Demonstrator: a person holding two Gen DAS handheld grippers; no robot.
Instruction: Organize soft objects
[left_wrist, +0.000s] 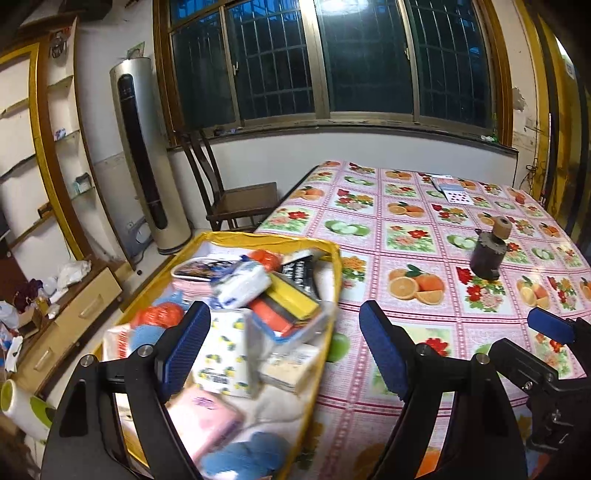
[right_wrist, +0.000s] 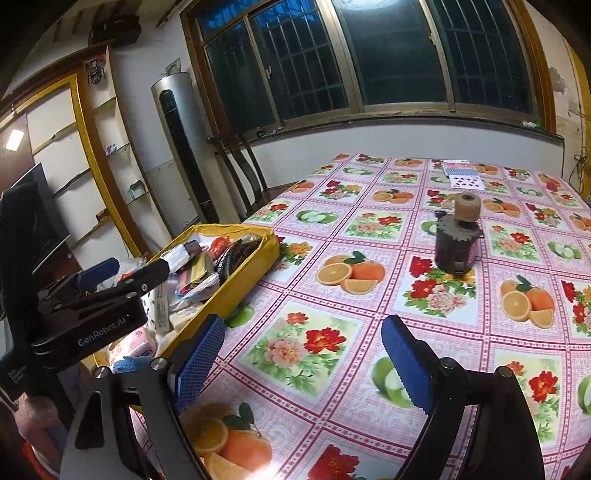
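A yellow fabric bin (left_wrist: 334, 266) sits at the table's left edge, filled with soft things: a lemon-print tissue pack (left_wrist: 225, 354), a pink pack (left_wrist: 205, 413), a white-blue pack (left_wrist: 242, 284), sponges (left_wrist: 291, 299) and blue fluff (left_wrist: 243, 458). My left gripper (left_wrist: 286, 349) hovers open above the bin's right rim, one finger over its contents and the other over the tablecloth, holding nothing. My right gripper (right_wrist: 303, 365) is open and empty over the tablecloth, just right of the bin (right_wrist: 240, 284). The left gripper (right_wrist: 122, 275) also shows in the right wrist view, above the bin.
A dark cylinder with a beige roller on top (right_wrist: 456, 240) stands mid-table on the fruit-print cloth (right_wrist: 332, 288). Playing cards (right_wrist: 463, 175) lie at the far edge. A wooden chair (left_wrist: 236, 199) and a tower air conditioner (left_wrist: 144, 158) stand beyond the bin.
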